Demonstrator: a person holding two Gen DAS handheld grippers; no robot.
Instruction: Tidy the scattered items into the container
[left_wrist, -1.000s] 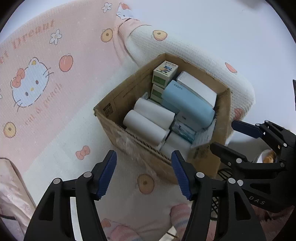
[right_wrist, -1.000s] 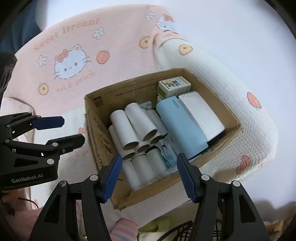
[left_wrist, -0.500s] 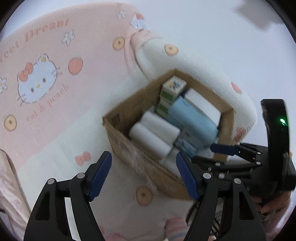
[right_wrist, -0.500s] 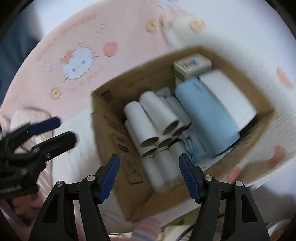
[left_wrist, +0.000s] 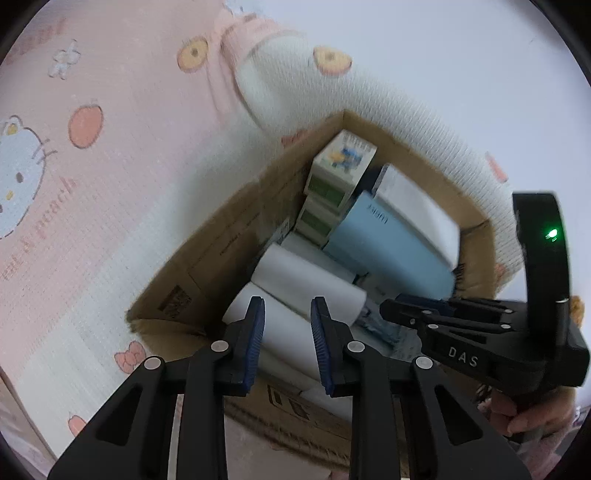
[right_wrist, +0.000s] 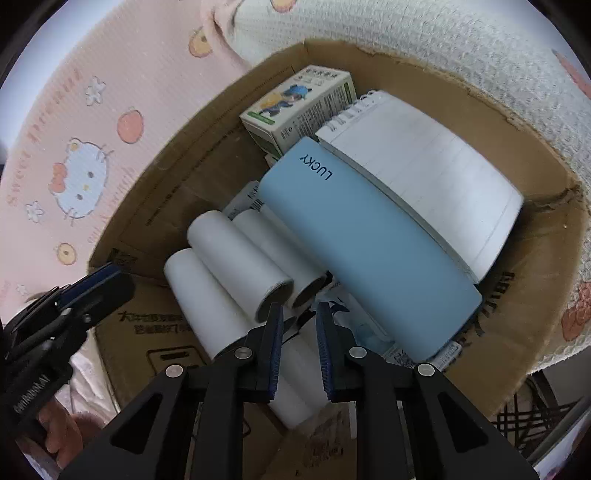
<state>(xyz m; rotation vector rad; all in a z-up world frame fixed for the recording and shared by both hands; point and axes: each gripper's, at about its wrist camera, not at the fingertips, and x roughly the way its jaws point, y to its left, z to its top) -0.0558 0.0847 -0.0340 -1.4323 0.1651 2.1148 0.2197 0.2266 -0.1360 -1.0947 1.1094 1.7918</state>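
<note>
A brown cardboard box (right_wrist: 550, 258) (left_wrist: 207, 258) sits on a pink and white blanket. It holds several white paper rolls (right_wrist: 236, 254) (left_wrist: 306, 280), a light blue LUCKY case (right_wrist: 365, 243) (left_wrist: 388, 251), a spiral notebook (right_wrist: 424, 173) and small cartoon-printed boxes (right_wrist: 299, 103) (left_wrist: 343, 162). My left gripper (left_wrist: 287, 314) hangs over the box's near edge above the rolls, jaws narrowed with a small gap, holding nothing. My right gripper (right_wrist: 300, 314) is just above the rolls' open ends, jaws also narrowed, empty.
The pink Hello Kitty blanket (left_wrist: 74, 166) (right_wrist: 81, 177) spreads to the left of the box. A white knitted part of the blanket (right_wrist: 461, 48) wraps the box's far side. A dark wire rack (right_wrist: 528, 417) shows at the lower right.
Both grippers have moved down and closer over the box. Both sets of jaws have narrowed from wide open to a small gap. The box contents have not moved.
</note>
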